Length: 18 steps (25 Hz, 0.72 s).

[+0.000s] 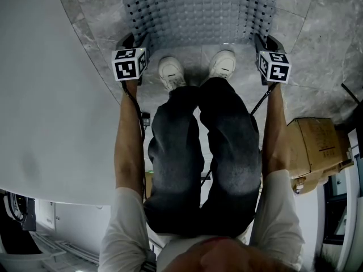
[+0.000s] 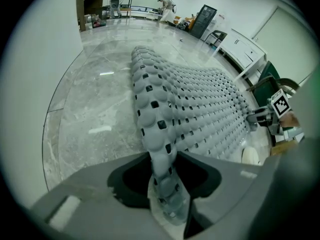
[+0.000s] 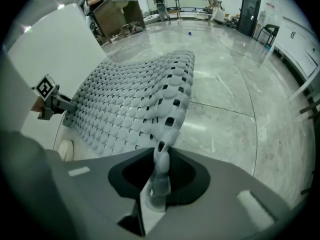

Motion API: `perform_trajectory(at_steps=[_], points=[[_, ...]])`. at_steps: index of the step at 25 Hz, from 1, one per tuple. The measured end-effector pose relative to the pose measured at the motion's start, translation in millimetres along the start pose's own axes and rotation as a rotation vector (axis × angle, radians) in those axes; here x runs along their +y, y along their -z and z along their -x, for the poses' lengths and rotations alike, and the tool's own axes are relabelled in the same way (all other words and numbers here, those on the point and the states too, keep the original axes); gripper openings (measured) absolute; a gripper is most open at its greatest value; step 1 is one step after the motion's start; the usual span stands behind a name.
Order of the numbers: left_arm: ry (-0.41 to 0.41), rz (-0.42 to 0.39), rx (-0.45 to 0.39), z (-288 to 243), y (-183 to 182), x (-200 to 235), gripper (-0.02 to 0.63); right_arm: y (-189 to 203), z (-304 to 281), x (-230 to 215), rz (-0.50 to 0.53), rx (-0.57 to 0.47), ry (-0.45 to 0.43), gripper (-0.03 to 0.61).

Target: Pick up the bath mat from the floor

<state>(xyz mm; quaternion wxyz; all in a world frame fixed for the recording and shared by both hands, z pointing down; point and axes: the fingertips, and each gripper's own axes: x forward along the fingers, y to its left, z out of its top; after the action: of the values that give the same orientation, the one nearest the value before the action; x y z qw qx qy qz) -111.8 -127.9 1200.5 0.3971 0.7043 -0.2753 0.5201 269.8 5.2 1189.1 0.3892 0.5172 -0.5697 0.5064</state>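
**Mat pinched at both near corners**

Head view: the bath mat [image 1: 198,10] lies on the marble floor [image 1: 317,44] at twelve o'clock from the person's shoes [image 1: 171,72]. The left gripper [image 1: 135,41] bites its corner at ten o'clock, the right gripper [image 1: 263,42] at two.

Left gripper view: the jaws pinch a lifted corner, and the mat runs off toward one o'clock.

Right gripper view: the jaws clamp the other corner, with the mat spreading toward eleven o'clock.

It looks soft, rubbery, light and floppy. Corner holds suit it, kept well apart so it hangs flat.

Dim, desaturated, strong fisheye edge distortion
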Motion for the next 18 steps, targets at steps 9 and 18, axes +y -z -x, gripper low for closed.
perform_trajectory(at_steps=[9, 18], points=[[0.019, -0.037, -0.012, 5, -5, -8, 0.07, 0, 1, 10, 0.013, -0.006, -0.022, 0.049], [0.036, -0.021, -0.012, 12, -6, -13, 0.057, -2, 8, 14, 0.041, -0.003, -0.021, 0.048]])
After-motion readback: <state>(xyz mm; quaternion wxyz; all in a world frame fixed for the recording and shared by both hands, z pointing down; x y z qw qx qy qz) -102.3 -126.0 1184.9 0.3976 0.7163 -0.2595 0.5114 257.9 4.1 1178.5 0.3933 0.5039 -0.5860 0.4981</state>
